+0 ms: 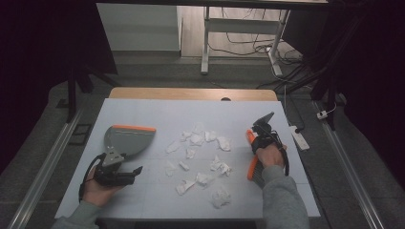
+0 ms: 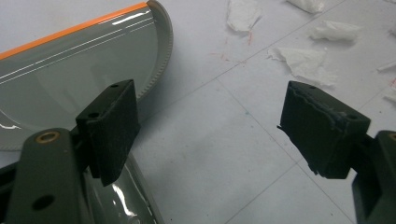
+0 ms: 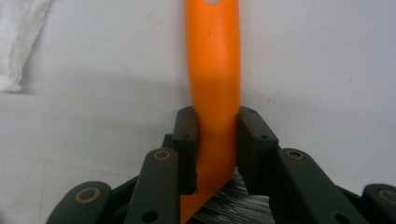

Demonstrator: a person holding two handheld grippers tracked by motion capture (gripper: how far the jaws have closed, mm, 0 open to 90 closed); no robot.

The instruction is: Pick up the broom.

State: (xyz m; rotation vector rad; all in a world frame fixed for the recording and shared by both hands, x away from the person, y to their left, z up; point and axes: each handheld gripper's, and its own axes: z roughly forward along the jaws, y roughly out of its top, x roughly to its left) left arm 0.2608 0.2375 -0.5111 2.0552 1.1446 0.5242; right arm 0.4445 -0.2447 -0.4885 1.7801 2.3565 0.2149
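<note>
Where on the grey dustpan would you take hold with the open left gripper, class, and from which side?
Grip the dustpan's handle stub, at its near end by the left gripper. Come from the person's side: the handle points back that way, is narrow enough for the open jaws, and the orange-edged lip faces away, staying free toward the paper scraps.

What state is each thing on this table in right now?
Left gripper: open, holding nothing, beside the dustpan.
Right gripper: shut on the brush.
Brush: orange handle clamped, bristles near the jaws.
Dustpan: flat on the table, no paper seen in it.
Paper scraps: crumpled, scattered, unswept.
</note>
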